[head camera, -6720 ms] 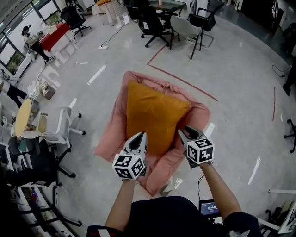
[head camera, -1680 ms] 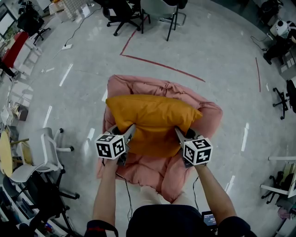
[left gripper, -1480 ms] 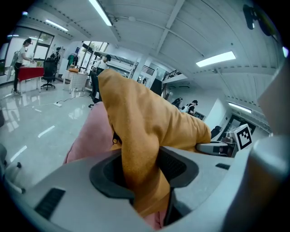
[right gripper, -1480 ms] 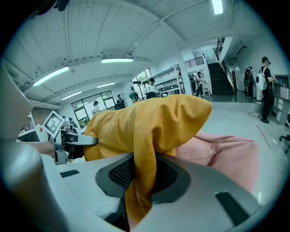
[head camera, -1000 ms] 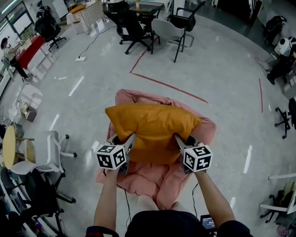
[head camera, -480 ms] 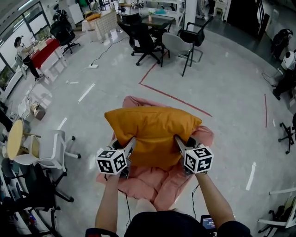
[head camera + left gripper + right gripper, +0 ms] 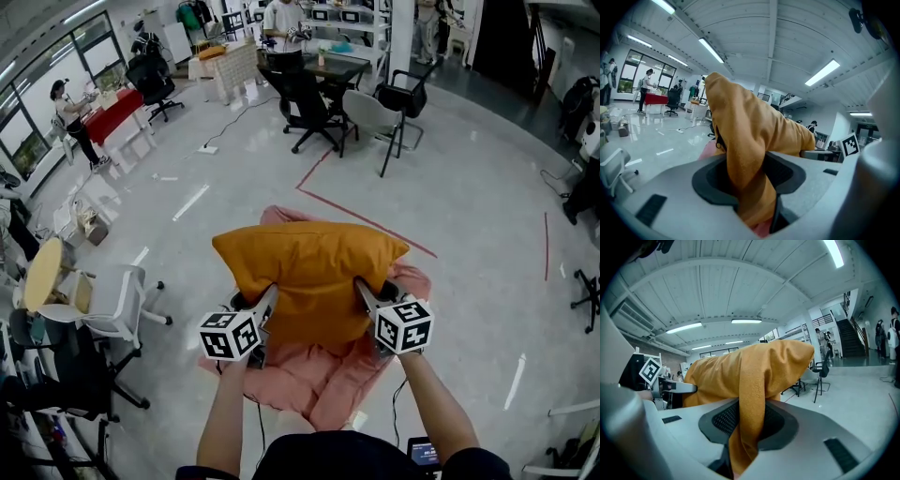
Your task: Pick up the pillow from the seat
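The orange pillow (image 7: 309,277) hangs in the air above the pink seat (image 7: 314,370), held by its two near corners. My left gripper (image 7: 265,302) is shut on the pillow's left corner, with the orange fabric (image 7: 745,154) pinched between its jaws. My right gripper (image 7: 363,292) is shut on the right corner, and a fold of the pillow (image 7: 752,404) runs down between its jaws. In the right gripper view the left gripper's marker cube (image 7: 649,371) shows at the pillow's far end. The pillow hides most of the seat beneath it.
A white office chair (image 7: 112,300) stands to the left of the seat. Black and grey chairs (image 7: 375,117) stand around a table beyond a red floor line (image 7: 370,220). People stand at the far desks. A cable (image 7: 398,408) runs on the floor by my right arm.
Both grippers have risen with the pillow, which has lifted off the pink seat. The head view has tilted up, so more of the far room shows.
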{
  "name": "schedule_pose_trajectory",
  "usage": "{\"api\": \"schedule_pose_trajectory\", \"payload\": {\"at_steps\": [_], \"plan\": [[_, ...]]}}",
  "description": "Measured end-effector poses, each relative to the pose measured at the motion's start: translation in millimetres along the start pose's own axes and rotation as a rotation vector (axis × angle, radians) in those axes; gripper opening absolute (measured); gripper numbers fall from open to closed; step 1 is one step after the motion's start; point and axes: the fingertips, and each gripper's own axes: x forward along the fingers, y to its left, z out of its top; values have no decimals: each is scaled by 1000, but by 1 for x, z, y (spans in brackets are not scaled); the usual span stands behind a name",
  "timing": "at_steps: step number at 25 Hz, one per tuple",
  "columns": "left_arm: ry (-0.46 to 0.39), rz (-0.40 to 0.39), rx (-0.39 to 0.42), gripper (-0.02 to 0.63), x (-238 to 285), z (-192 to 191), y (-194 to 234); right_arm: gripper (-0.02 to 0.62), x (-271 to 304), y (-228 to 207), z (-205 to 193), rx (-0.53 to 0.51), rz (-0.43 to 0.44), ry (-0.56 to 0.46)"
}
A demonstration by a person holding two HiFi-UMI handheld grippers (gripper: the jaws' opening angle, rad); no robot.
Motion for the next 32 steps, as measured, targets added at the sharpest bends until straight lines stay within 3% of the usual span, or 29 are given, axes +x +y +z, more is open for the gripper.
{"api": "schedule_pose_trajectory", "payload": {"at_steps": [22, 32], "plan": [[-124, 145, -43, 209, -77, -6, -43, 120, -43, 29, 19, -60, 147, -59], [-138, 146, -75, 213, -94, -7, -34, 124, -42, 48, 25, -72, 164, -71]]}}
